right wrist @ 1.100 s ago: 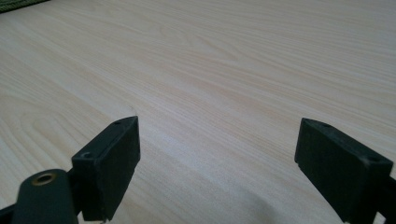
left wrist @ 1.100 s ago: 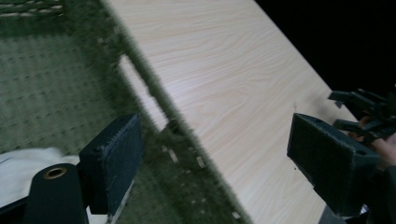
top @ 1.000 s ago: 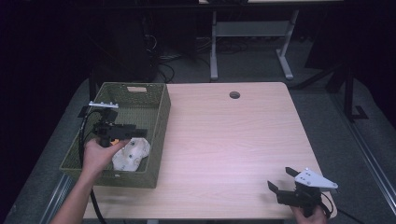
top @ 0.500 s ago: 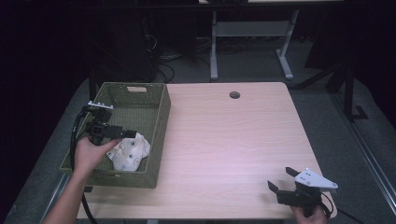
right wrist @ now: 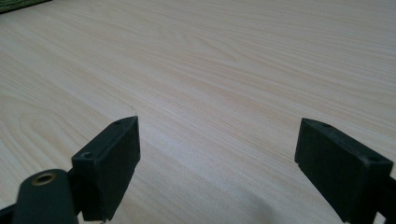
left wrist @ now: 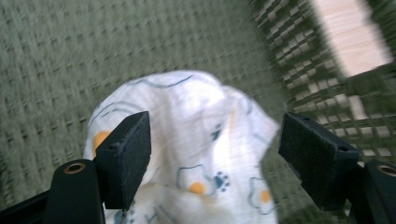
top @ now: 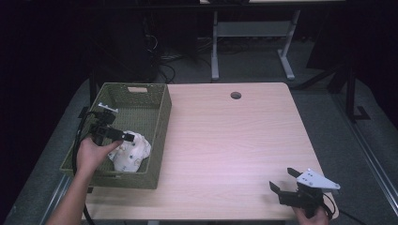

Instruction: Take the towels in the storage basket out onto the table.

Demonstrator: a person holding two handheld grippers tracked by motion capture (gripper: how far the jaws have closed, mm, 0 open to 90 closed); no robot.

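The white cloth (left wrist: 196,154), printed with small flowers and paw marks, lies crumpled on the floor of the green woven basket (top: 155,101), toward the end nearest the person. It sits straight ahead of the left gripper (top: 123,137) and partly between its jaws: in the left gripper view the bunched top of the fabric rises in the gap, with the left pad in front of one fold and the right pad standing clear of the cloth's edge. The jaws are spread wide and grip nothing yet.

The cloth looks thin, soft and very light, so it should give no resistance, but it will sag, unfold and trail once lifted. It is not fragile and not slippery against the rough pads. The best hold is probably the raised ridge of folds just ahead of the jaws, where several layers can be pinched at once; a single edge would likely let the rest drape and catch on the basket's wall to the gripper's right.

Beyond that wall the pale wooden table (top: 234,140) shows through the weave. Well apart from the basket, at the table's near right corner, the right gripper (top: 287,180) hovers low over bare wood, its jaws also wide apart and empty.
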